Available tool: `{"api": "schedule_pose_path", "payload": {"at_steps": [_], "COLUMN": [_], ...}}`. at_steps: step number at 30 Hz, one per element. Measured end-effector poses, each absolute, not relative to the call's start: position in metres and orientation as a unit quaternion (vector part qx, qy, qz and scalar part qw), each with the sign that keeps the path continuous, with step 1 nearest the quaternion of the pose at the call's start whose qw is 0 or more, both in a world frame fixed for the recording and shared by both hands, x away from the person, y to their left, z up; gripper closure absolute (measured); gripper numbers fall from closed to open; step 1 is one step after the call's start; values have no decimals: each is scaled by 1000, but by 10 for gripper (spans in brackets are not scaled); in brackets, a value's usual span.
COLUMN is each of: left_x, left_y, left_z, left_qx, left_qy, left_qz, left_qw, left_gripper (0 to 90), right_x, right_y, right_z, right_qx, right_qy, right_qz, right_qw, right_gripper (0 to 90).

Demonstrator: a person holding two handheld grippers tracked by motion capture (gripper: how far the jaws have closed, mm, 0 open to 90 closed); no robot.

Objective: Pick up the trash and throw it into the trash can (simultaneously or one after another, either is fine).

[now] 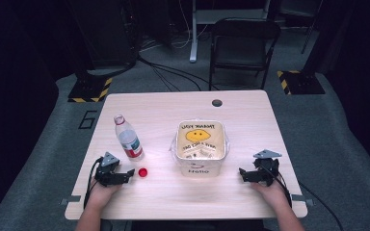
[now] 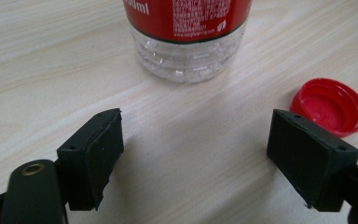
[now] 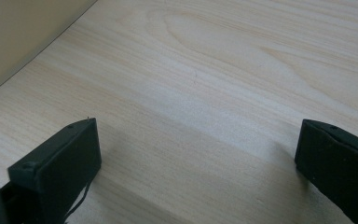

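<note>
The small red plastic screw cap [image 2: 331, 105] lies upside down on the pale wooden table [image 1: 250, 110], just off the left gripper [image 1: 125, 174], by the tip of its outer jaw. Dead ahead of those jaws stands the clear plastic bottle with the red label [image 2: 186, 32], uncapped. Both jaws gape wide, nothing between them. Right gripper [image 1: 243, 174] is spread and empty too, beside the white printed tub [image 1: 202, 168]. Looks like the start: next, swing onto that cap and pinch.
</note>
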State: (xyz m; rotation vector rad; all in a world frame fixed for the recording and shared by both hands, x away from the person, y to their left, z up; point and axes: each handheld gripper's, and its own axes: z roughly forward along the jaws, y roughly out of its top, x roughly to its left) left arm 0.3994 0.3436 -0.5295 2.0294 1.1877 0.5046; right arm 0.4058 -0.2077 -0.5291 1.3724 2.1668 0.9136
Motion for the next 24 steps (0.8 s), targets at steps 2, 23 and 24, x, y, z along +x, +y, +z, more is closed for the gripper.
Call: {"api": "schedule_pose_path", "payload": {"at_steps": [2,23,24], "left_x": [399,384,384], "left_y": [343,357,359], "left_z": [-529,-513,-513], "left_qx": [789,771,771], "left_qy": [459,496,497], "left_qz": [198,162,163], "left_qw": [357,364,365], "left_gripper": [188,316,323], "right_x": [405,406,406], "right_y": [-208,-210,-210], "right_z": [-529,-529,-529], "right_qx": [489,471,475], "right_qy": [781,792,791], "right_qz": [330,333,332], "right_qw": [204,200,198], "right_gripper": [0,0,0]}}
